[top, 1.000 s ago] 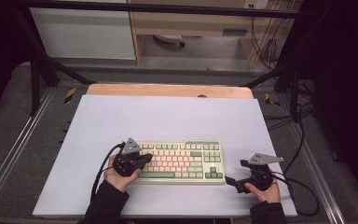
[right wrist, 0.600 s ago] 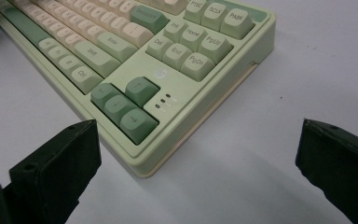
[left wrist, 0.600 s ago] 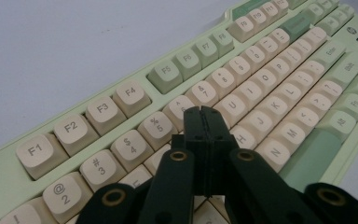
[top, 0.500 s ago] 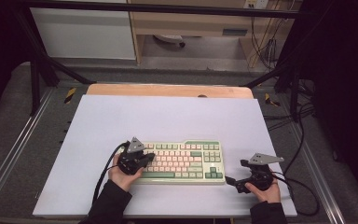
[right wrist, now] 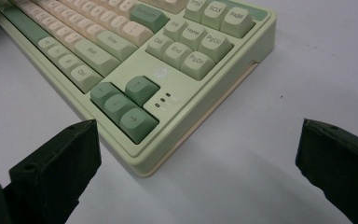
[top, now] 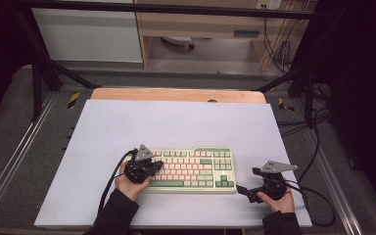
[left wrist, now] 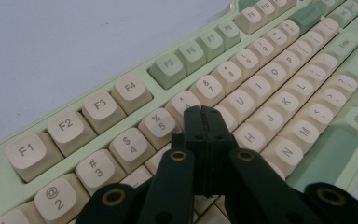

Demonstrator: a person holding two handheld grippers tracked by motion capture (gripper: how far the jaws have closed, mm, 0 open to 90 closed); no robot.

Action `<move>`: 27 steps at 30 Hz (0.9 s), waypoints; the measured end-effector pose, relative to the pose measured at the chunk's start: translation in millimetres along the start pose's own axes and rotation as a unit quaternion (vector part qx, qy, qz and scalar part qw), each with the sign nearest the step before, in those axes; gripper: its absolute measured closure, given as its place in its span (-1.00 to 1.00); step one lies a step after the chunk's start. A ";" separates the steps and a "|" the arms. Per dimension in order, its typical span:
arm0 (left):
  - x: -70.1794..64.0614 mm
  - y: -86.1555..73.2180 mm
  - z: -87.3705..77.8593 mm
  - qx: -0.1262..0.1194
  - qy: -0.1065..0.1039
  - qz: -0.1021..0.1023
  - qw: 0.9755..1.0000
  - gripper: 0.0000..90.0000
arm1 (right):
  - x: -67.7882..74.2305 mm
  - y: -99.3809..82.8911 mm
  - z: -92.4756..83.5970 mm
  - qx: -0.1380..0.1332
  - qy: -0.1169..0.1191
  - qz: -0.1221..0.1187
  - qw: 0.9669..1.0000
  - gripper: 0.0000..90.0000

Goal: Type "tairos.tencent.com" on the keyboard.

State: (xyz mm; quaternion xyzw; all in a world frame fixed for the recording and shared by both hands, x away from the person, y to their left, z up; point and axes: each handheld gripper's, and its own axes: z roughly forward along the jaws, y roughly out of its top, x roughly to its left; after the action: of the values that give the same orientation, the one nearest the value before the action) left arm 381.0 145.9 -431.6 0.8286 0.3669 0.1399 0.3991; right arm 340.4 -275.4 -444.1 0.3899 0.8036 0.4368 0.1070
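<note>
A cream and green keyboard (top: 196, 169) lies near the front of the white table top (top: 176, 122). My left gripper (top: 157, 165) hangs over the keyboard's left part with its jaws shut and nothing between them. In the left gripper view its shut tips (left wrist: 204, 111) sit just over the keys (left wrist: 182, 100) below the 5 and 6 keys; whether they touch a key I cannot tell. My right gripper (top: 245, 192) rests on the table just right of the keyboard, open, pointing at the corner with the arrow keys (right wrist: 123, 105). Its jaws (right wrist: 199, 128) stand wide apart, holding nothing.
A wooden board edge (top: 176, 94) runs along the table's back. Metal frame rails (top: 10, 161) flank both sides. Black cables (top: 318, 196) trail off the right edge, and the left gripper's cable (top: 110, 183) loops beside the person's sleeve.
The left gripper has crept slightly to the right over the keys, jaws staying shut. The right gripper and the keyboard have not moved.
</note>
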 end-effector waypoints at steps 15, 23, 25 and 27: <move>-4.0 2.5 -15.1 -0.007 -0.008 0.010 1.000 1.00 | -0.1 -0.1 0.1 0.000 0.000 -0.001 1.000 -0.99; -3.2 2.7 -23.0 -0.009 -0.009 0.014 1.000 1.00 | 0.3 -0.1 0.1 0.001 0.000 0.001 1.000 -0.99; -2.3 3.2 -25.2 -0.010 -0.011 0.013 1.000 1.00 | 0.2 -0.1 0.1 0.001 0.000 0.001 1.000 -0.99; -2.2 3.0 -27.5 -0.010 -0.011 0.015 1.000 1.00 | 0.2 -0.1 0.1 0.001 0.000 0.000 1.000 -0.99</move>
State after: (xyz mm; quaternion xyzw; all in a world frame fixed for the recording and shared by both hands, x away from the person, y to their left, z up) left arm 366.5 158.5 -411.5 0.8312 0.3490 0.1404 0.4094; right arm 340.3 -275.2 -444.2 0.3901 0.8039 0.4363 0.1061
